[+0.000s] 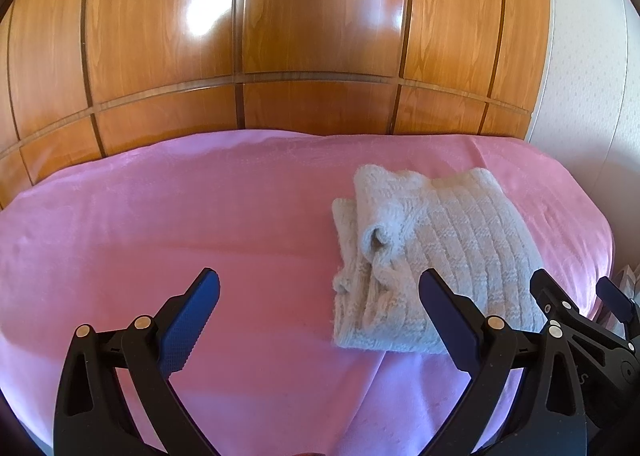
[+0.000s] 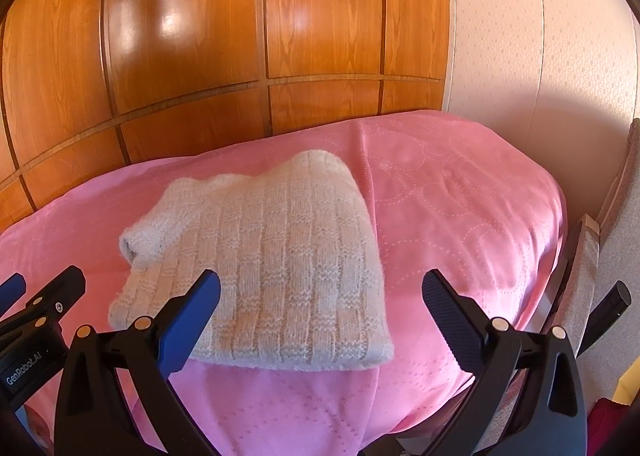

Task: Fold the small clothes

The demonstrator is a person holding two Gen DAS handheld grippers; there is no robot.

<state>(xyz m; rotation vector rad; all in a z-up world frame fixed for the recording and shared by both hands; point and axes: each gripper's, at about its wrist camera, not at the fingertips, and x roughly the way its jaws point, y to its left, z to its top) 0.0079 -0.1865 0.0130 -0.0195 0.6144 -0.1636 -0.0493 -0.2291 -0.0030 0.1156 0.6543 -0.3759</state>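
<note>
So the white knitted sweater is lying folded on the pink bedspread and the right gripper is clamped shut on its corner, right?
Not quite. The white knitted sweater does lie folded on the pink bedspread, but the right gripper is open, its fingers spread wide and holding nothing, as the right wrist view shows.

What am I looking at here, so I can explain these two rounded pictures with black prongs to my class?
No robot is here: a person holds a clamp-like tool in each hand, each carrying a wide-angle camera that looks forward along its jaws. One picture comes from the left gripper, the other from the right gripper; each also glimpses the other tool at its edge. Both stand open and hold nothing. On the pink bedspread lies a white knitted sweater, already folded into a neat rectangle with one sleeve cuff showing at its left side. Behind the bed are glossy wooden panels.
</note>
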